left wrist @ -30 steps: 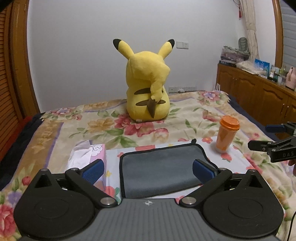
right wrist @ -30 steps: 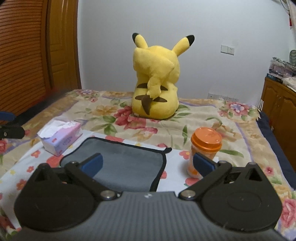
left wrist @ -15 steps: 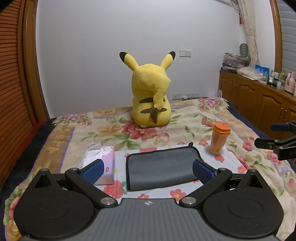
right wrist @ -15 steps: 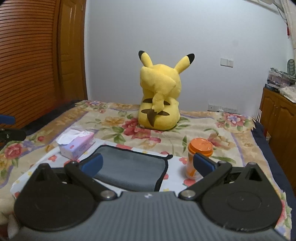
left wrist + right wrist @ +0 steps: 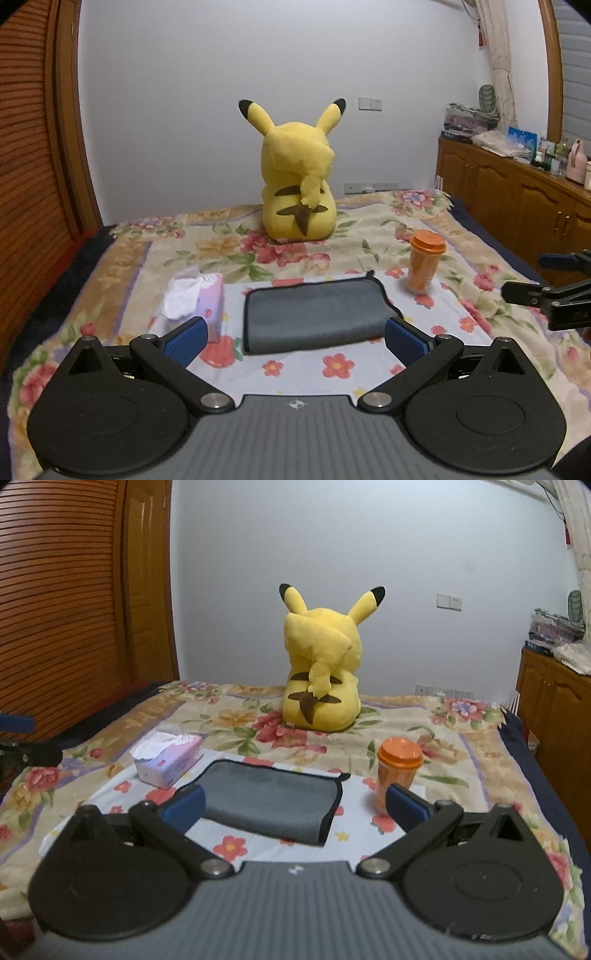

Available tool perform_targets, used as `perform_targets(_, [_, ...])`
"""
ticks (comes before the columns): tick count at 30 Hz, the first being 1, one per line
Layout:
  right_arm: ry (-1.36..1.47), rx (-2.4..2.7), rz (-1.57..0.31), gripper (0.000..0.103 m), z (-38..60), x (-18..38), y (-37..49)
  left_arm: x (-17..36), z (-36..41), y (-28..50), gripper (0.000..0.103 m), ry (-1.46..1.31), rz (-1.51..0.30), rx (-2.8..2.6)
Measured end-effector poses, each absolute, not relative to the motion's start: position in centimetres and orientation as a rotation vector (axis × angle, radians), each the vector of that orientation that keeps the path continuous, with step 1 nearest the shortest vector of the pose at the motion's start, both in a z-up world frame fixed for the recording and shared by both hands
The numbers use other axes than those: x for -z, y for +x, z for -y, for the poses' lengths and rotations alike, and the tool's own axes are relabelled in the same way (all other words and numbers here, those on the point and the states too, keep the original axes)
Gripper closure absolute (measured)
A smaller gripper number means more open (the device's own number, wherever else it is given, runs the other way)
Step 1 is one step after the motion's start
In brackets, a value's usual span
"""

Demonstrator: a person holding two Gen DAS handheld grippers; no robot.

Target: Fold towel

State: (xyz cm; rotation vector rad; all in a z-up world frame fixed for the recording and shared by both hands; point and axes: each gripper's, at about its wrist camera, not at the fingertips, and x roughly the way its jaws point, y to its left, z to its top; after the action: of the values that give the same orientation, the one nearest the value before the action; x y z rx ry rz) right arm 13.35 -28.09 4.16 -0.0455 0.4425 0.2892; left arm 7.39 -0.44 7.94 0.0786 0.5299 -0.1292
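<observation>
A floral bed (image 5: pixel 369 221) carries a yellow plush toy (image 5: pixel 299 184) at the back, and nearer lies the grey towel (image 5: pixel 317 317), flat and seemingly folded once, between a tissue box (image 5: pixel 199 299) and an orange cup (image 5: pixel 424 264). The left gripper (image 5: pixel 295 338) and right gripper (image 5: pixel 295 805) hover short of it, jaws wide apart and empty. A careless sweep to lift an edge could topple the cup, which stands just beside the towel's right corner.

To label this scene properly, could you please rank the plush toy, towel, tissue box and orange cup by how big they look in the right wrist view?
1. Towel and plush toy: similar, and the toy sits farther back, so unranked.
2. Tissue box.
3. Orange cup.
</observation>
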Motion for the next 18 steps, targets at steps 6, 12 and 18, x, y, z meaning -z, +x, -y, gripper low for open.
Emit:
perform_targets(6, [-0.028,-0.269,-0.470,0.000,28.3,-2.5,12.4,-5.9,1.4,6.5,0.000,0.082,-0.554,0.144])
perform_targets(12, [-0.018,-0.252,-0.493,0.000,28.2,-0.8,11.7,-3.3,1.3,5.6,0.000,0.077,-0.596,0.154])
perform_targets(18, [-0.001,-0.268,-0.497,0.000,27.6,0.7,10.6,-1.1,0.9,5.4,0.000,0.045,-0.640,0.152])
